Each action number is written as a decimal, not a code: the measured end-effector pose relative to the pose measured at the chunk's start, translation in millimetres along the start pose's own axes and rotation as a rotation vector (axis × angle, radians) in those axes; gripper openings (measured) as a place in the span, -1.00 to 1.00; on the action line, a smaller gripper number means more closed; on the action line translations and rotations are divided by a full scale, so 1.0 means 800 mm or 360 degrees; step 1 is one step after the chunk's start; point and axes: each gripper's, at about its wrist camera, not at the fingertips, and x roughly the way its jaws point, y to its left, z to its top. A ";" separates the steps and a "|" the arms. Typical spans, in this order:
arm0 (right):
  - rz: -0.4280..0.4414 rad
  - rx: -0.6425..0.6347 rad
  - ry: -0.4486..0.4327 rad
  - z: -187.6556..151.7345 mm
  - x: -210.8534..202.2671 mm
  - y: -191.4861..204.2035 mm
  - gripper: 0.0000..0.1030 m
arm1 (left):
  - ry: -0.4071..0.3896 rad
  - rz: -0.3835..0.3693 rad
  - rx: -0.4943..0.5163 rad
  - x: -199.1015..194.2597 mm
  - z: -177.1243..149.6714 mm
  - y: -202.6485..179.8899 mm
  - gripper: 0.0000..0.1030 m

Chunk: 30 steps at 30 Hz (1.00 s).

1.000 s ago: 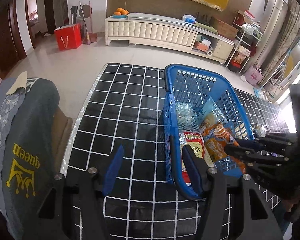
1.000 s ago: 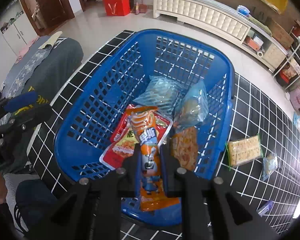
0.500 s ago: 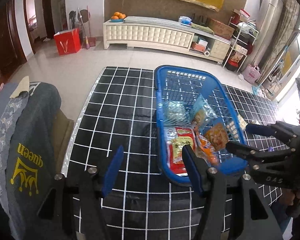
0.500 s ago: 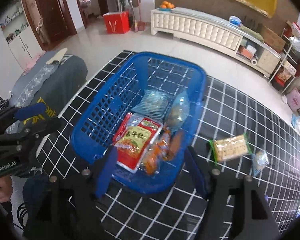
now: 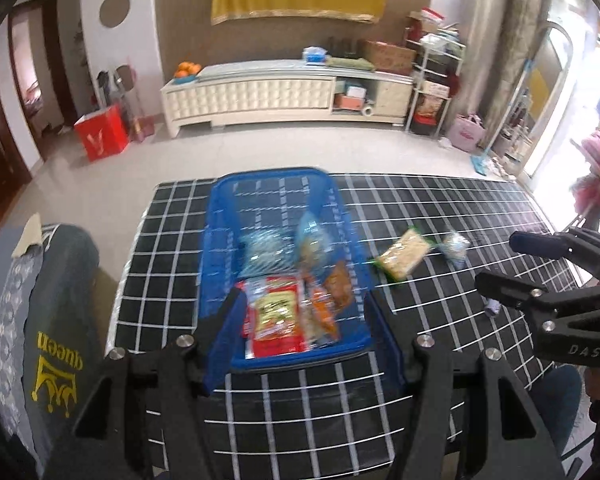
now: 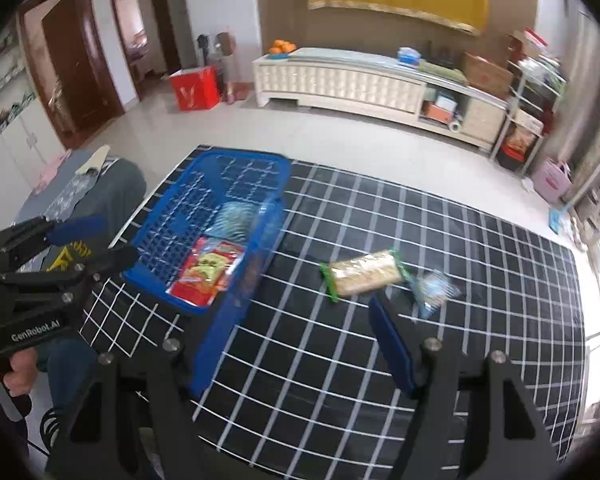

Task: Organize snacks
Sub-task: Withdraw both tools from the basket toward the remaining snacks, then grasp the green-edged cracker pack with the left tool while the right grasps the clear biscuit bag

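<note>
Two snack packs lie loose on the black grid-patterned table, both right of the blue basket: a cracker pack with green ends and, just beside it toward the table's right edge, a small clear blue-tinted pack. One basket stands near the table's left edge, its far wall close to the far edge. Inside it, about five packs can be counted in the left wrist view: a large red-and-yellow bag at the near end, an orange pack beside it, a brown-orange pack against the right wall, and two clear bluish packs at the middle; motion blur makes the count uncertain.

The left wrist view looks straight down into the basket and shows all its contents, plus a small object on the table near the right gripper, too blurred to name. The right wrist view hides most of the basket's right side behind its wall, yet shows both loose packs clearly.

Both grippers hang above the table's near edge, holding nothing. The left gripper has its fingers spread wide, framing the basket's near end. The right gripper is likewise spread wide, one finger over the basket's near right corner, the other close to the loose packs.
</note>
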 end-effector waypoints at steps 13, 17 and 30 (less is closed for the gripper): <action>-0.0081 0.0214 0.0052 -0.047 -0.003 -0.125 0.44 | 0.0088 -0.0092 0.0235 0.048 0.014 -0.129 0.14; -0.0078 0.0275 0.0086 -0.058 0.014 -0.157 0.46 | 0.0136 -0.0115 0.0264 0.073 0.014 -0.156 0.14; -0.0023 0.0422 0.0243 -0.078 0.110 -0.223 0.48 | 0.0347 -0.0111 0.0355 0.199 0.016 -0.208 0.14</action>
